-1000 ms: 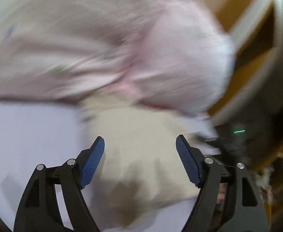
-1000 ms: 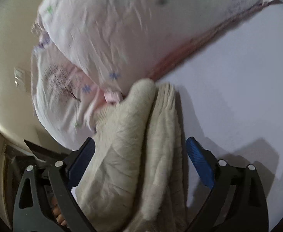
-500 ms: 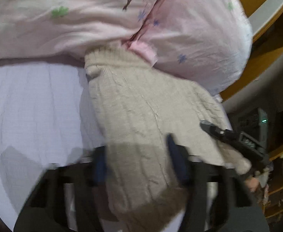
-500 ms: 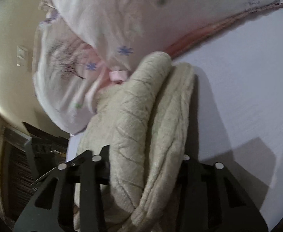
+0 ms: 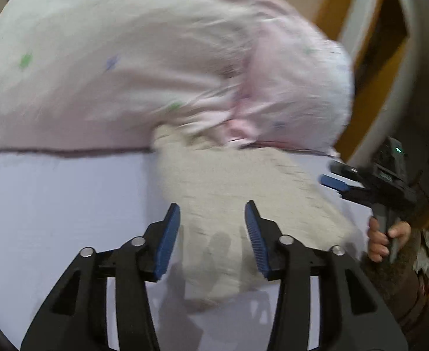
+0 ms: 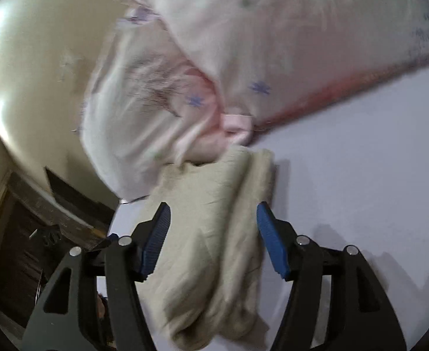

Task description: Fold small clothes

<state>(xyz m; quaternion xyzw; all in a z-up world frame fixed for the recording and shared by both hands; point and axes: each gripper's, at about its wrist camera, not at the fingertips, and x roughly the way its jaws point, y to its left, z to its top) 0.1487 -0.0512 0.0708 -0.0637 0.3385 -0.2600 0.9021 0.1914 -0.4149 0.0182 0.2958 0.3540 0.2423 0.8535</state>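
Sweater (image 6: pixel 214 234), folded, runs lengthwise toward pillow (image 6: pixel 243 44); both grippers' fingers spread, released.

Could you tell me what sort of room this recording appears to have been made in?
Most likely a bedroom, with the work done on a bed. A folded beige knit garment lies on a pale sheet, its far end against a large pink patterned pillow, and wooden furniture stands beyond.
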